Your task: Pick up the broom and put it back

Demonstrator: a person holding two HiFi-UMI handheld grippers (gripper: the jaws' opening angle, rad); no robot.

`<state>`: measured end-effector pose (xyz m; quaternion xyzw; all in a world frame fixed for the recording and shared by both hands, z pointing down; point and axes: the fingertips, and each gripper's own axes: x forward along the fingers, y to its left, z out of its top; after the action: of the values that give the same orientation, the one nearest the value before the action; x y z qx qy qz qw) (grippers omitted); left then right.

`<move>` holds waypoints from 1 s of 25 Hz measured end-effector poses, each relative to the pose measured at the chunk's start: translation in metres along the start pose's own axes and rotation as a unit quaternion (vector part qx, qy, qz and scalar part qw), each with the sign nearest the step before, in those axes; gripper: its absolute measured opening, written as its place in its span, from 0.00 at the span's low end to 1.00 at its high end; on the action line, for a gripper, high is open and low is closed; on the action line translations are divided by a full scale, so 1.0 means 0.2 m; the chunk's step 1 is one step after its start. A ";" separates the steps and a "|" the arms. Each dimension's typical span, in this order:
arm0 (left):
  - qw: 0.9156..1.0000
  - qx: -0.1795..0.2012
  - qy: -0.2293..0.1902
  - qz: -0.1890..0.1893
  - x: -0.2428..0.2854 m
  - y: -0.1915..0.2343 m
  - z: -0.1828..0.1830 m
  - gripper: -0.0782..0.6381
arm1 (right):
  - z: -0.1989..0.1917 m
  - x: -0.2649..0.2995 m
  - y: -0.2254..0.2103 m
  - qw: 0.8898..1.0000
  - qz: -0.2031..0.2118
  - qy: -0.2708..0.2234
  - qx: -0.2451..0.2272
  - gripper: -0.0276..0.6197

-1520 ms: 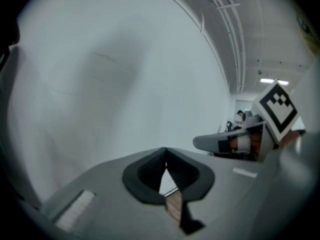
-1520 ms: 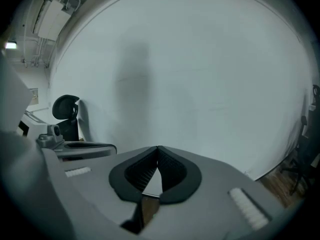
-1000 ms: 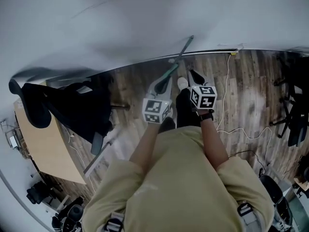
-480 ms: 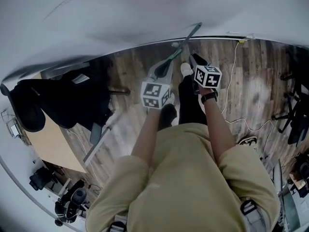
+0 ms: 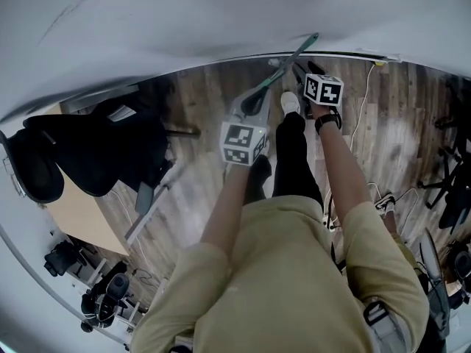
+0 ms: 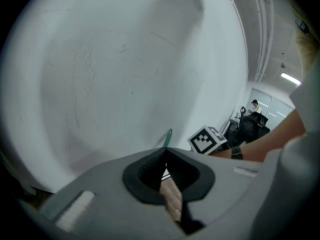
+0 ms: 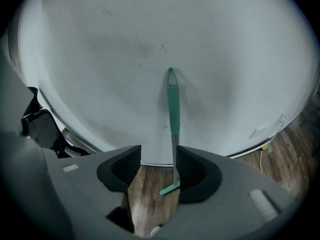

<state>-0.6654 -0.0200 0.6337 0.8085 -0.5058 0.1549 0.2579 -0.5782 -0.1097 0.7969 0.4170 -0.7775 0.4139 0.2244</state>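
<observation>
Fingers (image 7: 125,171) on the right gripper (image 7: 159,149) stand apart at roughly mid width and have just been opening. We see the broom (image 7: 173,109) framed in the gap, its metal shaft close by the inner face of the picture-right finger. No pad presses it. We can't settle whether the shaft sits inside the gap or just past the tips. On the left gripper (image 6: 165,152) the fingers (image 6: 145,176) are drawn together, tips meeting as far as we can tell, with nothing between them. Only the broom's green tip pokes up beyond them.

The broom is near upright, leaning on the white wall (image 7: 125,44). Its green grip rests against the wall and its small green head is down on the wood floor (image 7: 150,204) by the skirting. The head view agrees: it slants up the wall just ahead of the right gripper, with the left gripper further back.

We judge the put-back is at the release, since the broom looks parked and standing on its own. The next move calls for backing the right gripper straight out along its own line with the near finger off the shaft. A sideways nudge could slide the handle along the wall and drop it.
</observation>
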 end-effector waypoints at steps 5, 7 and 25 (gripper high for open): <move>1.000 0.000 0.008 0.004 0.02 0.03 -0.04 0.12 | 0.11 0.12 -0.13 0.998 -0.025 -0.030 0.039 0.39; 1.000 -0.003 0.010 0.006 0.01 0.04 -0.06 0.11 | 0.13 0.17 -0.15 0.998 -0.026 -0.037 0.049 0.38; 0.998 -0.052 0.021 0.034 -0.25 0.13 -0.23 0.12 | 0.00 0.21 -0.03 0.998 -0.021 -0.054 0.027 0.22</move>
<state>-0.7110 0.0332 0.6521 0.7729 -0.5350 0.1537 0.3046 -0.5966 -0.1295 0.8282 0.4607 -0.7681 0.4069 0.1796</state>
